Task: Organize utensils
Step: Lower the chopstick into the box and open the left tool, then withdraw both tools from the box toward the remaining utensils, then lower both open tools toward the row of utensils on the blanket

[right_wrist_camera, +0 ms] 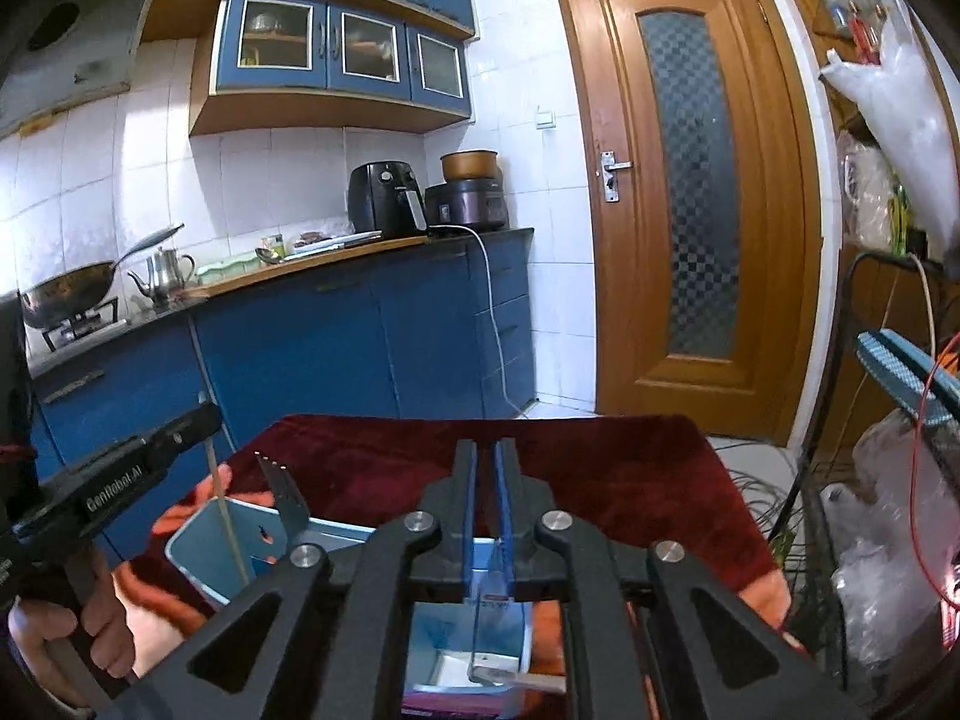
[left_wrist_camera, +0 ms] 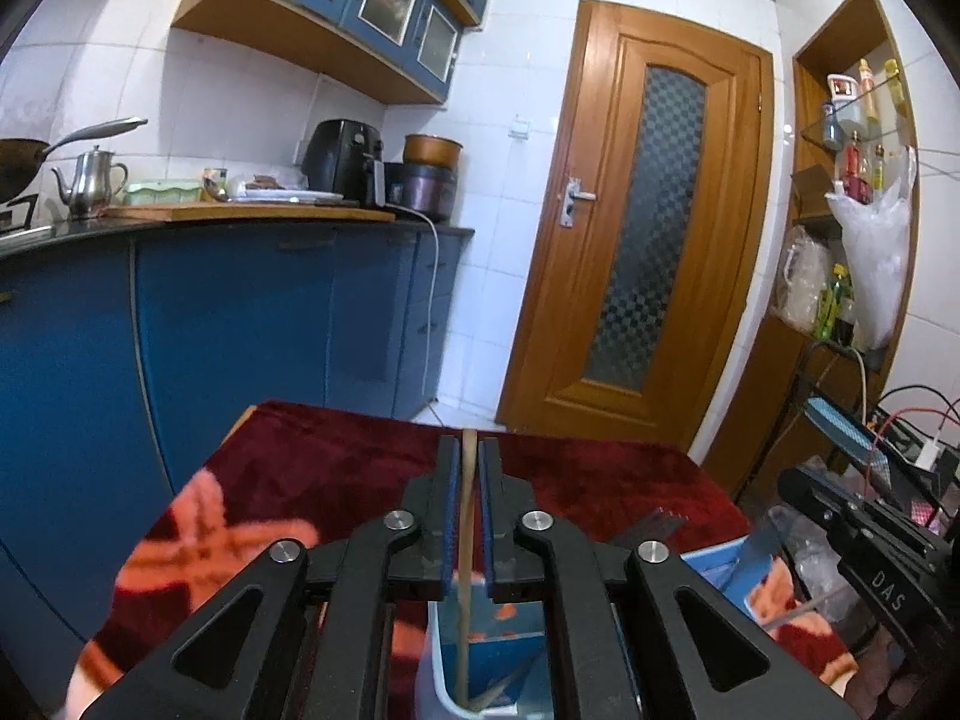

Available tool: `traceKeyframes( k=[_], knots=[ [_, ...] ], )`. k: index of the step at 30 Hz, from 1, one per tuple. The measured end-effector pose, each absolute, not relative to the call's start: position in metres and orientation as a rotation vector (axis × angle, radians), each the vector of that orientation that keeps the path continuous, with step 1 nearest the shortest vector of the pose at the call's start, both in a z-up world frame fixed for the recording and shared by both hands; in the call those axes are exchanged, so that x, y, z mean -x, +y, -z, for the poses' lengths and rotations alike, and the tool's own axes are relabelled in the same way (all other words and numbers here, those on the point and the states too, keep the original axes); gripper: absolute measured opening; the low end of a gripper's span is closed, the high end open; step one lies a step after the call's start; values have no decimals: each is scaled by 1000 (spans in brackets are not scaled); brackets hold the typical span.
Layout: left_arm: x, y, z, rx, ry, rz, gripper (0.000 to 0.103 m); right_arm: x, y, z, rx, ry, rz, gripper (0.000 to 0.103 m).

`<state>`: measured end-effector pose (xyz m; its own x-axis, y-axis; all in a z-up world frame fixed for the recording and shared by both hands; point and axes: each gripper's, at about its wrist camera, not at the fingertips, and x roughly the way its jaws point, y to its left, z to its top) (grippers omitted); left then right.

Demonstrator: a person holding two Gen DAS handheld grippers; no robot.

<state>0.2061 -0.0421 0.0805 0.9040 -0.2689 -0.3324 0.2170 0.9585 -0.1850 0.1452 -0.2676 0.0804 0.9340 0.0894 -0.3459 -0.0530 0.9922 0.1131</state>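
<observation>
A wooden chopstick [left_wrist_camera: 465,540] stands in a blue-and-white utensil holder [left_wrist_camera: 441,678] on the red-clothed table [left_wrist_camera: 336,450]. It runs up between the blue pads of my left gripper [left_wrist_camera: 470,441]. The jaws are only slightly apart, a sliver of gap shows beside the stick, and its foot rests in the holder. My right gripper [right_wrist_camera: 486,444] hovers over another compartment, open by a narrow gap. A thin metal knife blade [right_wrist_camera: 493,612] stands loosely between its pads, handle end down in the holder [right_wrist_camera: 192,540]. A dark fork [right_wrist_camera: 283,489] leans in the left compartment, tines up.
Blue kitchen cabinets [left_wrist_camera: 240,324] and a counter with kettle, wok and appliances run along the left. A wooden door [left_wrist_camera: 648,228] is ahead. To the right are a shelf with bottles, a hanging plastic bag [left_wrist_camera: 879,252], and a rack with cables [right_wrist_camera: 924,420]. A hand [right_wrist_camera: 108,618] holds the left gripper.
</observation>
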Motion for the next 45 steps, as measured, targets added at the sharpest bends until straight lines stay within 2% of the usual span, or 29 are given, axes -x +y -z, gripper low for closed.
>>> traceKeyframes(
  k=[2, 4, 5, 7, 11, 15, 35, 45],
  knots=[
    [-204, -42, -80, 146, 380, 253, 19, -141, -270, -83, -128, 352, -83, 25],
    [-202, -40, -80, 153, 394, 259, 34, -136, -271, -85, -151, 343, -97, 27],
    [-200, -38, -80, 159, 398, 261, 36, -133, -271, -87, -159, 338, -102, 27],
    [-195, -36, -81, 161, 404, 260, 36, -127, -272, -90, -167, 327, -109, 27],
    [-182, -33, -84, 153, 420, 250, 39, -112, -270, -97, -190, 311, -139, 35],
    [-166, -33, -85, 125, 439, 259, 40, -96, -269, -102, -200, 300, -159, 38],
    [-93, -16, -66, 58, 619, 222, 62, -29, -264, -83, -240, 396, -178, 65],
    [-78, -10, -44, 45, 707, 195, 64, -19, -269, -45, -262, 520, -154, 68]
  ],
)
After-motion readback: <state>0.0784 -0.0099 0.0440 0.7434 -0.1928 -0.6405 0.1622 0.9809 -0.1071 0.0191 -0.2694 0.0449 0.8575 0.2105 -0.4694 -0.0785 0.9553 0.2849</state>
